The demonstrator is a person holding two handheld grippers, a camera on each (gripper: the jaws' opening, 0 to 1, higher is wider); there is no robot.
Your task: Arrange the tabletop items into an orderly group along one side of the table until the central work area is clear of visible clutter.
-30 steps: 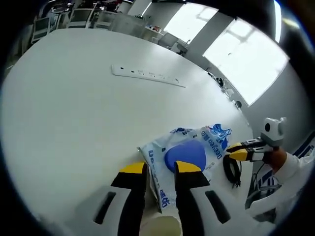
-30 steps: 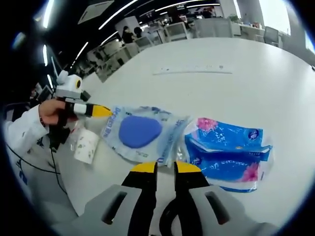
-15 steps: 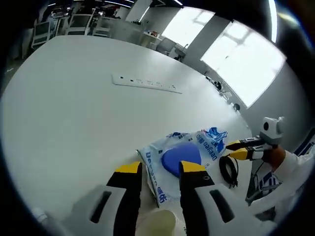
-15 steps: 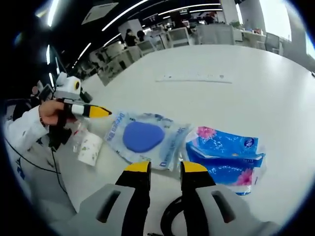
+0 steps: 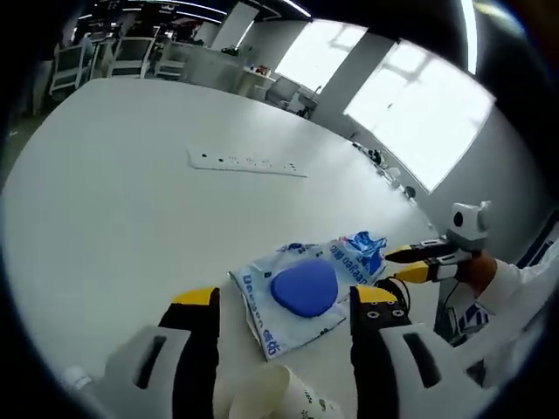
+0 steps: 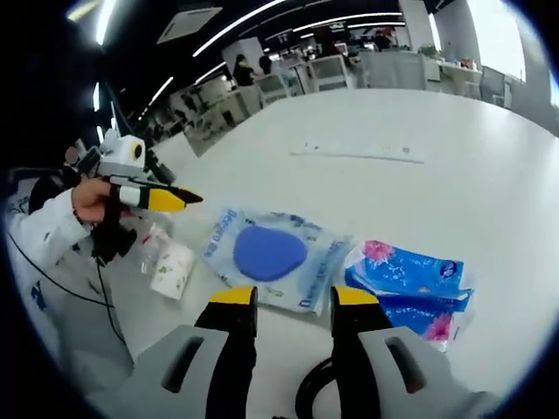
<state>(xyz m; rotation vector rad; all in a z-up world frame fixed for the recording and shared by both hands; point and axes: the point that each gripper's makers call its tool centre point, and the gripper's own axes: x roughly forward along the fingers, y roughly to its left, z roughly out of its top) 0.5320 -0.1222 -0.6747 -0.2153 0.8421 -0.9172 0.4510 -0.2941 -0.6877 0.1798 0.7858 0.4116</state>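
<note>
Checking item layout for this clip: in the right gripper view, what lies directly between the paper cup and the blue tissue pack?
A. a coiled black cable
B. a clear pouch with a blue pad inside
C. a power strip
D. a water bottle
B: the clear pouch with the blue pad lies between the paper cup and the blue tissue pack on the table.

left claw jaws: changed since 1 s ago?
Yes. The left claw has opened: its jaws, near together before, now stand wide apart, flanking the blue-pad packet on the table.

Bag (image 5: 297,292) lettering (too blurred)
</note>
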